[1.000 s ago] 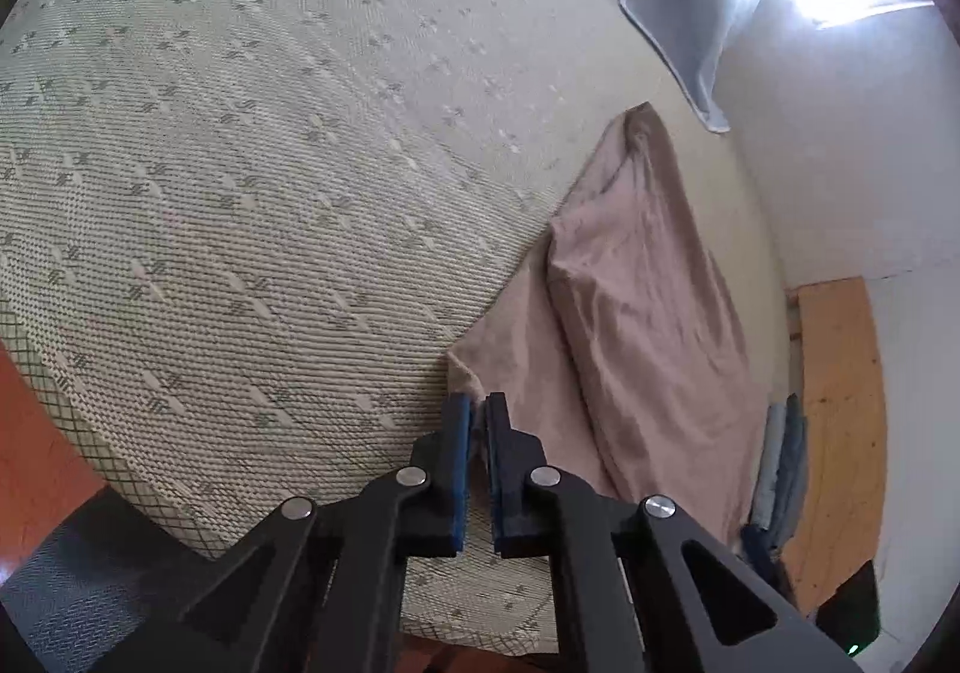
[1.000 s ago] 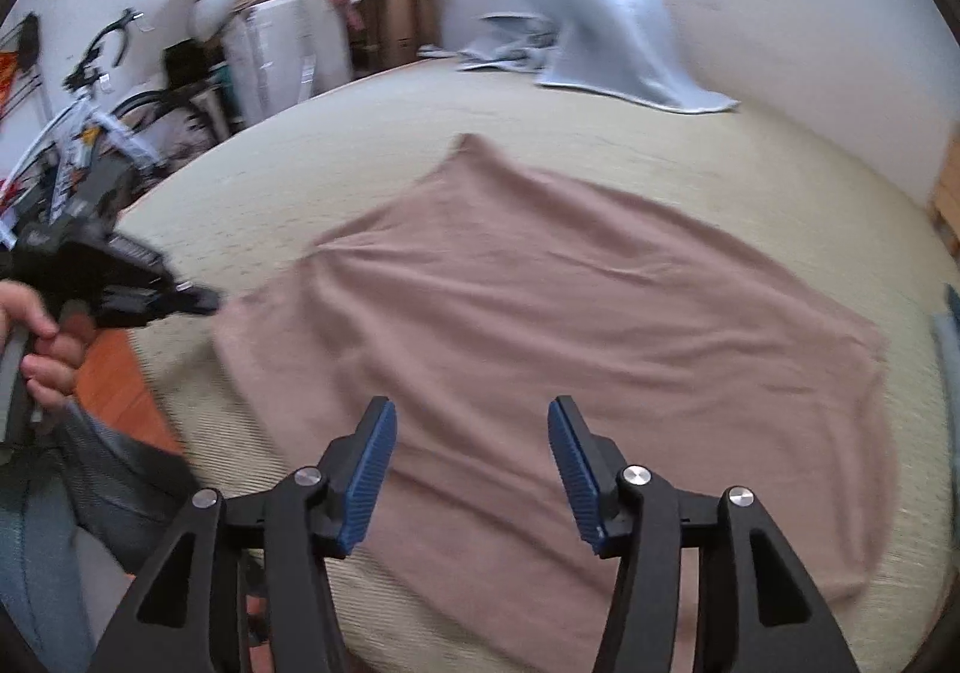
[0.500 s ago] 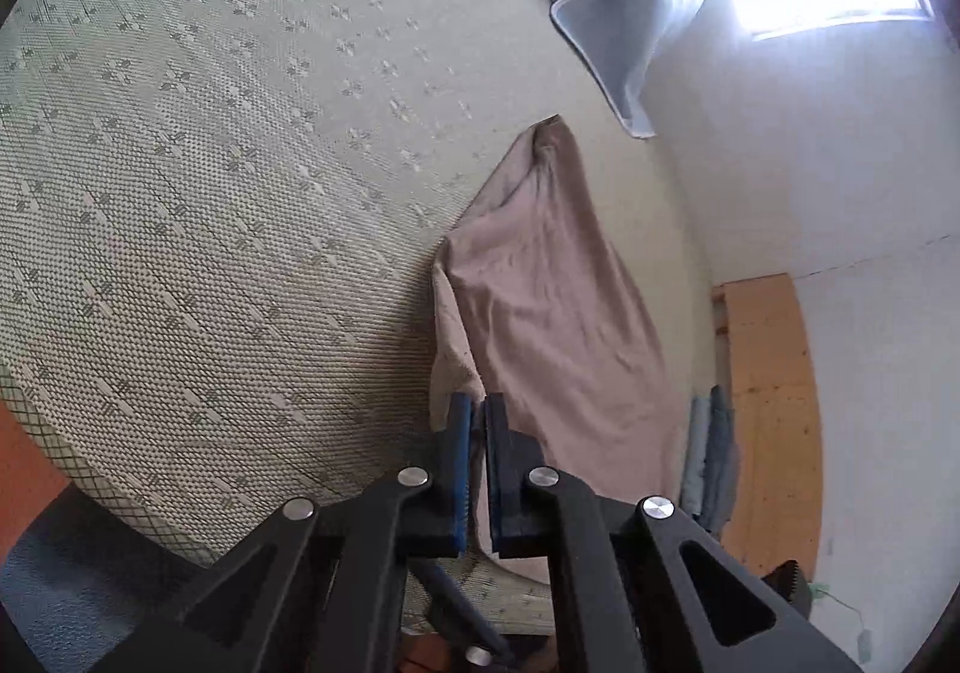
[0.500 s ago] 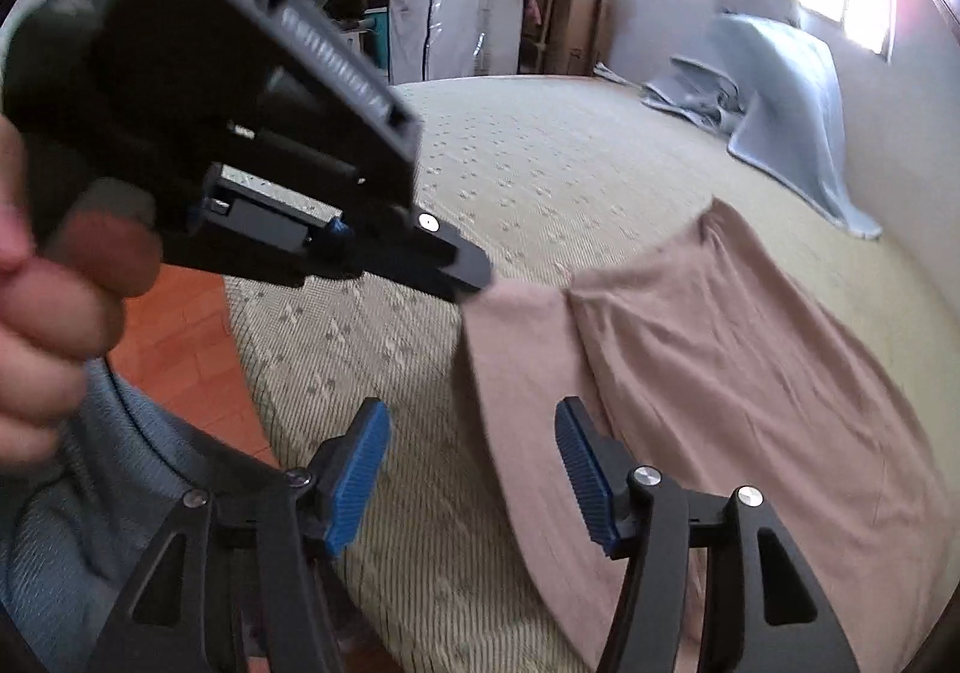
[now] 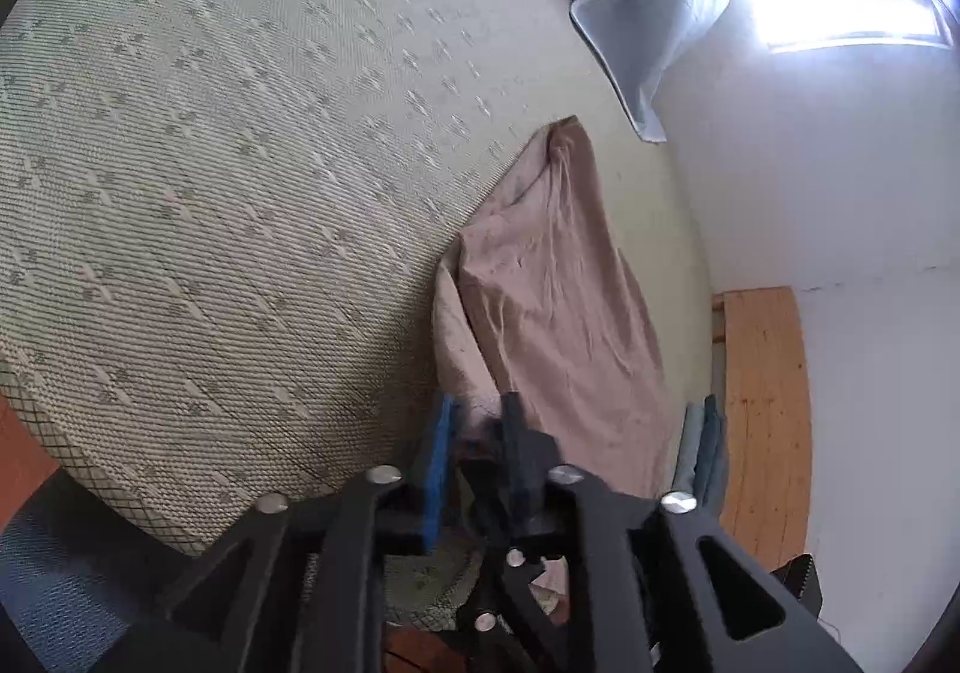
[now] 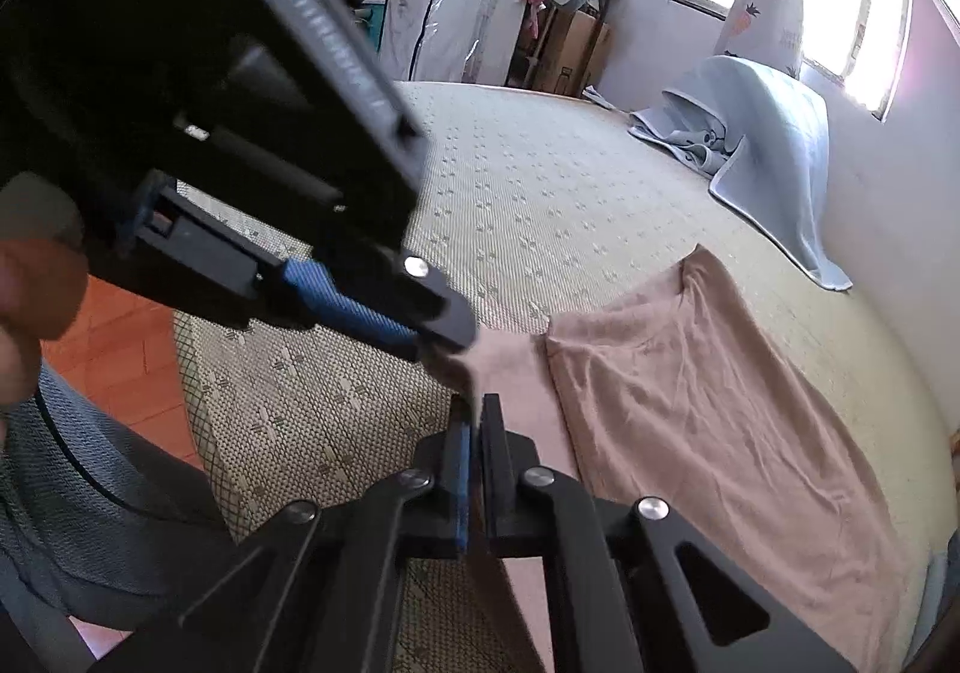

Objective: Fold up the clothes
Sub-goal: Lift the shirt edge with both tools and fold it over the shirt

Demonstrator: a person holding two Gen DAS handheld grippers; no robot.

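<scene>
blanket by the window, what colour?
Pale blue blanket, clearest in the right wrist view.

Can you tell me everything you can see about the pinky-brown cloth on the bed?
The pinky-brown cloth is a soft, thin, plain fabric, lightly creased. It lies on the woven mattress, folded over itself so one layer sits on another, with a strip of the lower layer showing along the side. Its near corner is lifted: the right gripper is shut on that edge, while the left gripper has the same corner between its opening jaws. Nothing else touches it.
</scene>
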